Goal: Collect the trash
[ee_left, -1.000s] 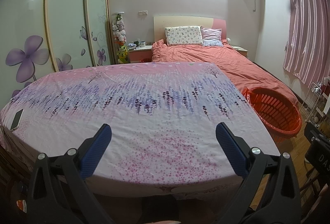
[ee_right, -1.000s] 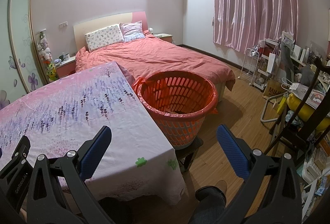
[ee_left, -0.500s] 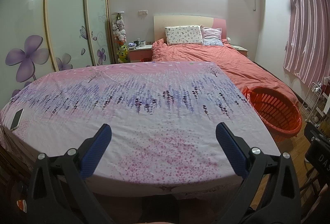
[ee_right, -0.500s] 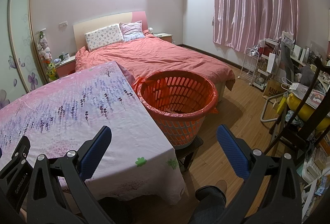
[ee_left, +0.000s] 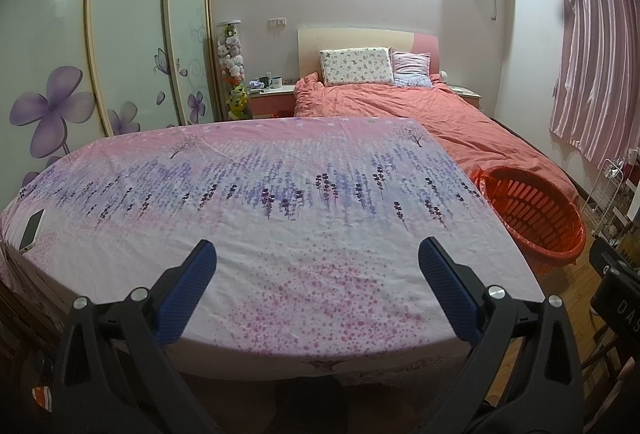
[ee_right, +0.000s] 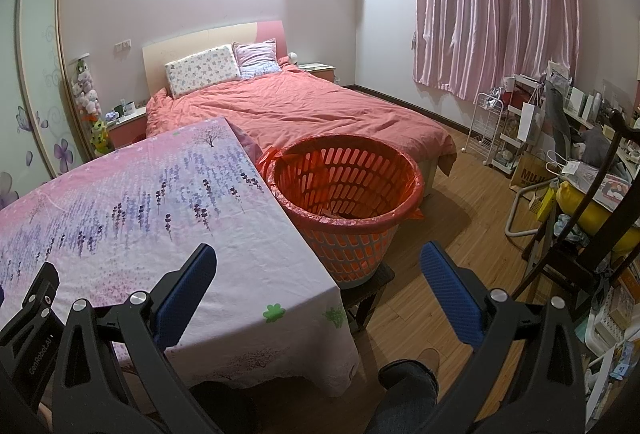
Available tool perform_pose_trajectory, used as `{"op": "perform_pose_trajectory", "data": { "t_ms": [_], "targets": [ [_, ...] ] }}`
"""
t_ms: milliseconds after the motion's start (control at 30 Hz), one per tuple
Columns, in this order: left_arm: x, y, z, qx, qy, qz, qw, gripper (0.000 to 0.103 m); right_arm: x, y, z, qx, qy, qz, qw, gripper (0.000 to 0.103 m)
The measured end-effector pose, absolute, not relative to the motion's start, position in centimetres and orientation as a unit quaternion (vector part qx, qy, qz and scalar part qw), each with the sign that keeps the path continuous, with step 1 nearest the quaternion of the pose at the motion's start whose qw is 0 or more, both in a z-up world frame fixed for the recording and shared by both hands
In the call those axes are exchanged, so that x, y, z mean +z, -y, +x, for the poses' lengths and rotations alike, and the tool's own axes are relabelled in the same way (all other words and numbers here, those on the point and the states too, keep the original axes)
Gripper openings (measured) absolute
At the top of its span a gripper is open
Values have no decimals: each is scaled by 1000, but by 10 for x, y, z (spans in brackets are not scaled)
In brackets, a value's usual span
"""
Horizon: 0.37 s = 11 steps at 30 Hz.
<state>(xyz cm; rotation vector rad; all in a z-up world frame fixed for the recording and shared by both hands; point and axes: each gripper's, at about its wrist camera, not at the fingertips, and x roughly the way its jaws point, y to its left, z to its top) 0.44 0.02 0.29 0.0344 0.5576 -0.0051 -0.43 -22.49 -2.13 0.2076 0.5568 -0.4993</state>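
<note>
An orange slotted basket (ee_right: 344, 194) lined with a red bag stands on a low dark stool at the table's right side; in the left wrist view the basket (ee_left: 532, 210) shows at the right edge. Some scraps lie at its bottom. The table (ee_left: 280, 194) wears a pink cloth printed with purple flowers. My left gripper (ee_left: 316, 254) hangs open over the table's near edge, holding nothing. My right gripper (ee_right: 318, 254) is open too, over the table's right corner and in front of the basket. No loose trash shows on the cloth.
A white phone (ee_left: 32, 224) lies at the table's left edge. Behind the table is a bed (ee_right: 312, 110) with a salmon quilt. Cluttered shelves and a chair (ee_right: 580, 202) fill the right side. A person's leg and shoe (ee_right: 412, 374) stand on the wooden floor.
</note>
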Motion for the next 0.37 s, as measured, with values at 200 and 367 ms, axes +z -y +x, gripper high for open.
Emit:
{"op": "perform_pose_trajectory", "data": {
  "t_ms": [200, 367],
  "targets": [
    [3, 0, 6, -4, -275, 16, 961, 99, -21, 225, -3, -243, -272, 101, 926, 101],
    [3, 0, 5, -4, -275, 16, 961, 99, -23, 225, -4, -243, -272, 101, 926, 101]
  ]
}}
